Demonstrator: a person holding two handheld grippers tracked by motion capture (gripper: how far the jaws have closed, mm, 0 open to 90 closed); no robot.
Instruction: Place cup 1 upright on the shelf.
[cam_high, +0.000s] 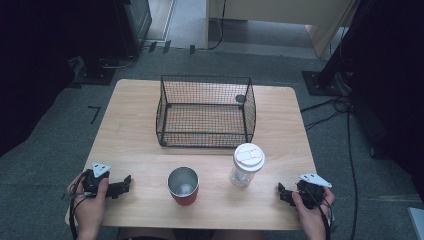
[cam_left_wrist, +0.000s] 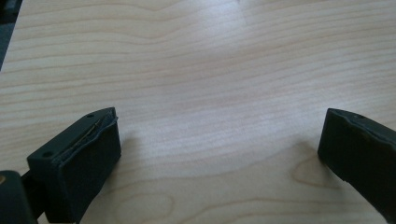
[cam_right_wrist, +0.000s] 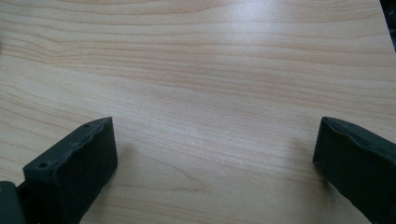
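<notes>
Your left tongs (cam_high: 126, 183) rest low over the near left part of the table (cam_high: 280, 115), jaws spread wide with nothing between them; in the left gripper view (cam_left_wrist: 219, 140) you see bare pale wood grain in the gap. Your right tongs (cam_high: 281, 192) sit the same way at the near right, jaws wide apart and empty, again with plain wood between them (cam_right_wrist: 215, 140). Each pair is black, blocky and matte, with a grey three-cornered plate on top.

No writing can be read on anything here.

Just inward of your left tongs stands a red cup (cam_high: 183, 186), round, upright and open, its inside shiny metal. Inward of your right tongs, and a little farther from you, stands a clear bottle (cam_high: 247, 165) with a white ridged lid, upright. Cup and bottle stand near each other but apart, between your two tongs. Neither is touched.

Beyond both, toward the far side of the table, sits a black wire basket (cam_high: 165, 107), square-sided with fine mesh walls. Nothing lies between your tongs and the cup or bottle. Cables trail on the grey floor (cam_high: 40, 150) to your right.
</notes>
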